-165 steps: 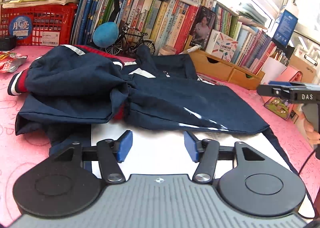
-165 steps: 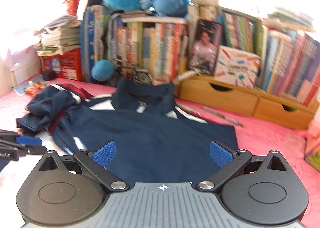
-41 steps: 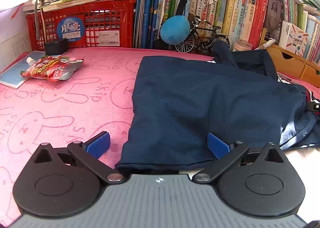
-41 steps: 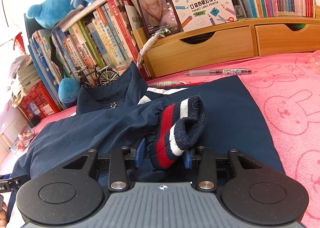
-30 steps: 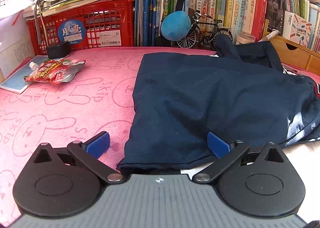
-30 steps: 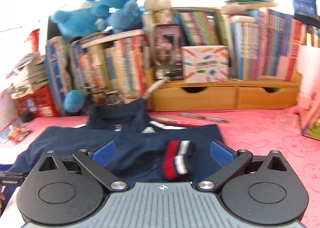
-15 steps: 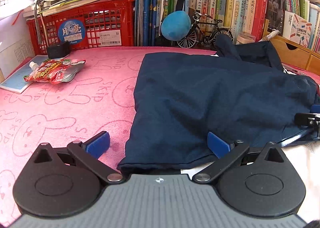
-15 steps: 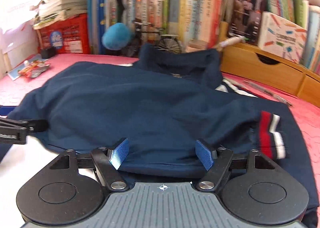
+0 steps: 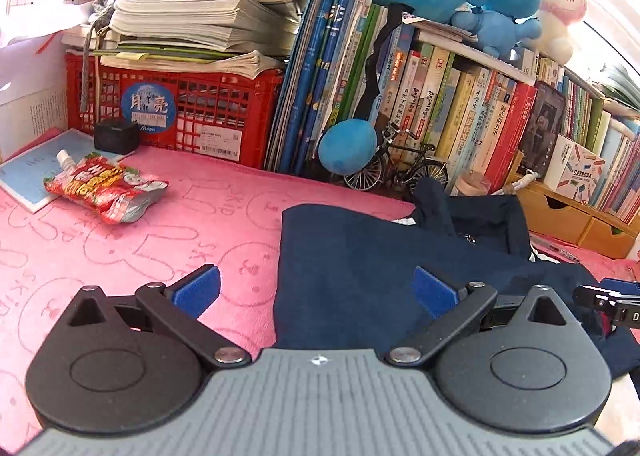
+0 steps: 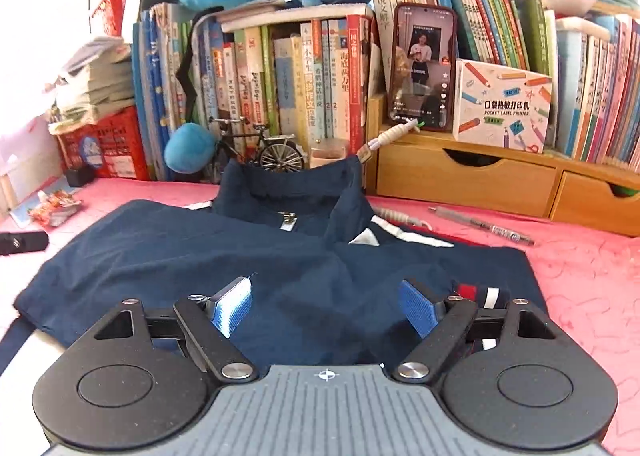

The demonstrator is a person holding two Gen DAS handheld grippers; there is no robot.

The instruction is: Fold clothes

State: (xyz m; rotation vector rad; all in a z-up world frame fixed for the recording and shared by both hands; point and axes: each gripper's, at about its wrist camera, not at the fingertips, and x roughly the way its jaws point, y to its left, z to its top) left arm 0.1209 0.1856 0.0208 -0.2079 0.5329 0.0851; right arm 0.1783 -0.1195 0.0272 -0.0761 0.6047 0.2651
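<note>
A navy jacket (image 10: 248,256) is spread flat on the table (image 9: 120,240), which is covered in a fuzzy pink towel-type cloth stamped with bunny outlines. The collar is bunched up at the far end by the books, and a striped red, white and navy ribbed cuff (image 10: 476,294) is seen lying on the body near the right edge. The left tongs (image 9: 316,290) are held wide open over the jacket's left edge, nothing pinched between the blue pads. The right tongs (image 10: 324,306) are open too, hovering low over the front of the fabric, nothing gripped. Lots of clutter is packed around: a red plastic crate (image 9: 200,112) stacked with papers, a crinkly snack pouch (image 9: 102,186), a little metal model bicycle (image 10: 260,154) right behind the collar, a blue plush ball (image 9: 347,146), a phone (image 10: 422,68) propped on a wooden drawer unit (image 10: 460,176), and a pen (image 10: 484,230) lying on the cloth just beside the jacket's right shoulder.
</note>
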